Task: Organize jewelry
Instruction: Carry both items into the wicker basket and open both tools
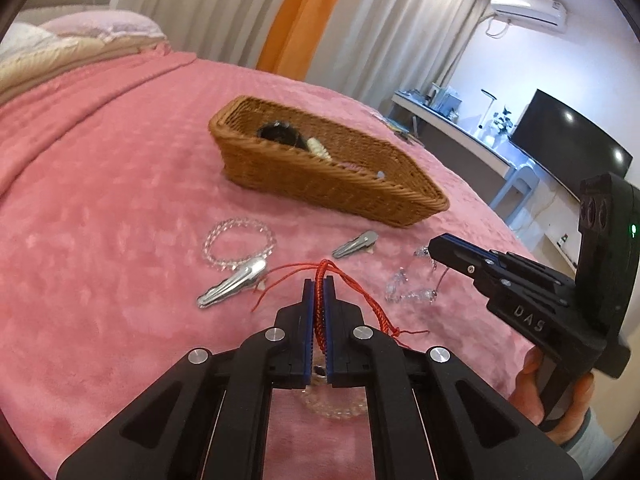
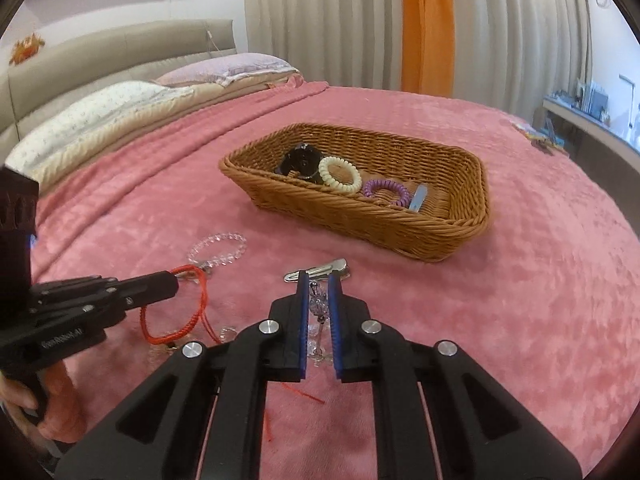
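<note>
The left tool (image 1: 319, 280) is clenched on the red cord bracelet (image 1: 362, 300), whose loose loop and tails trail onto the pink bed cover (image 1: 100, 220). The right tool (image 2: 318, 278) hovers just beside it with its fingers parted around a clear crystal piece (image 2: 318, 304), not yet closed on it.

I'd worry about snagging: the red cord's ends lie near the clear crystal piece and a silver hair clip (image 1: 230, 284), so lifting could drag them along. The plush cover may also catch thin threads. A clear bead bracelet (image 1: 240, 242) and a second clip (image 1: 354, 245) lie nearby.

The wicker basket (image 2: 460, 184) sits further up the bed, already holding a dark round piece, a cream coil tie (image 2: 340, 174) and a purple one (image 2: 386, 192). Beyond are pillows, grey and orange curtains, and a desk with a television.
</note>
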{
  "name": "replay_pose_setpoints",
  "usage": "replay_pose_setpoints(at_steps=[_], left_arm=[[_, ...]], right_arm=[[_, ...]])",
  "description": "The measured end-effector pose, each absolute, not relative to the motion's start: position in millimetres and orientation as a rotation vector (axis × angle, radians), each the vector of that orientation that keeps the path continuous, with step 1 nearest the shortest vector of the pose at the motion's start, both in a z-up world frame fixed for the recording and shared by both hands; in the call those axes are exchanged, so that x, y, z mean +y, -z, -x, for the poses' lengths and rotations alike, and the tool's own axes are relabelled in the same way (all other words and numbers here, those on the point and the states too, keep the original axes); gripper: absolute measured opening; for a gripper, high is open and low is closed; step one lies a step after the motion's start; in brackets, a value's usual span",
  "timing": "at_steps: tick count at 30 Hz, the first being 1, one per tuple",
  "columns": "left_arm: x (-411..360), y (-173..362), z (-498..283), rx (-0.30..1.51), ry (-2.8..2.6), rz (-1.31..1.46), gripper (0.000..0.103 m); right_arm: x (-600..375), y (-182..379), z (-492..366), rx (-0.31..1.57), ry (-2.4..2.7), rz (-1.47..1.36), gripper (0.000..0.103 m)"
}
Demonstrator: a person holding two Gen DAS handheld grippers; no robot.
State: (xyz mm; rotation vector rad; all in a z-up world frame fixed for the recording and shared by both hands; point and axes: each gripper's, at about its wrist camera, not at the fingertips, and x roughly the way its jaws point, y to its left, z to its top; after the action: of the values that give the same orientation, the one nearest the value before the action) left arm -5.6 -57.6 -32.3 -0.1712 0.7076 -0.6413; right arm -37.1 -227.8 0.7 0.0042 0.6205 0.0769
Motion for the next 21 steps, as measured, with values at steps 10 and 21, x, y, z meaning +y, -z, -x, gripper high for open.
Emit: replay_pose_setpoints(at_steps=[10, 21], left_arm=[[-74.3, -57.4, 5.8, 0.556, 0.675, 0.116, 0.002], [-125.6, -102.7, -87.7, 0.491, 0.652, 0.111, 0.002]], right_arm=[[-240.8, -78.0, 41.2, 0.545, -0.073, -0.005, 0.008], [-281.8, -101.5, -48.7, 0.536, -0.037, -0.057, 0.008]])
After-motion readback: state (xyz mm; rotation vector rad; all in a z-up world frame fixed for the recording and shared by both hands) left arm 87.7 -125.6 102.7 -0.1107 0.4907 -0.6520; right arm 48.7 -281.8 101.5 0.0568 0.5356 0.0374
